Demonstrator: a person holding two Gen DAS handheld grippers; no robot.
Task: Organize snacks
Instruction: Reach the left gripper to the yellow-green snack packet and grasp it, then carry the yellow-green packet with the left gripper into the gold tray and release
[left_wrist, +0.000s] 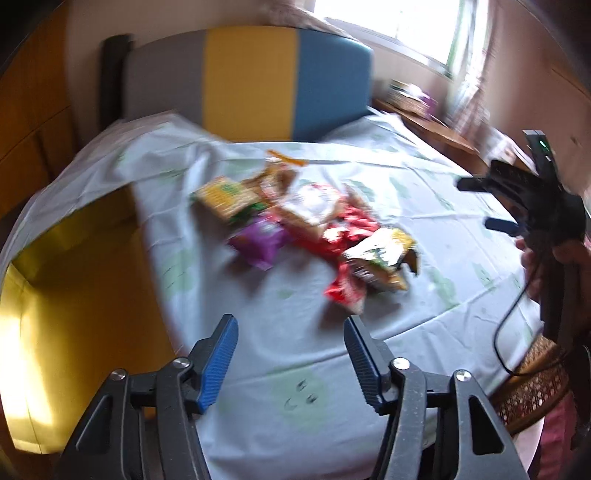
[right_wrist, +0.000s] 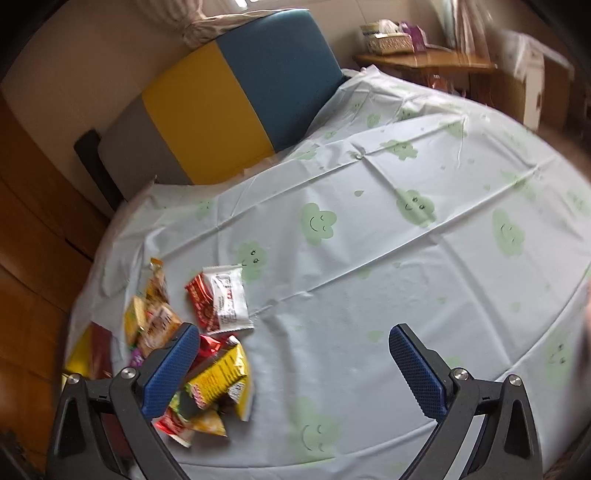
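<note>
A loose pile of snack packets (left_wrist: 306, 225) lies on the table's pale cloth (left_wrist: 288, 332): yellow, purple, red and white wrappers. My left gripper (left_wrist: 290, 332) is open and empty, just short of the pile. My right gripper (right_wrist: 295, 343) is open and empty above the cloth; the pile (right_wrist: 199, 350) sits at its left finger (right_wrist: 173, 365), partly hidden by it. A white and red packet (right_wrist: 221, 299) lies at the pile's far side. The right gripper also shows in the left wrist view (left_wrist: 491, 203) to the right of the pile.
A chair with a grey, yellow and blue back (left_wrist: 251, 81) stands at the table's far edge. A wooden shelf with a basket (right_wrist: 388, 40) stands behind on the right. The cloth hangs over the table's left edge (left_wrist: 74, 184).
</note>
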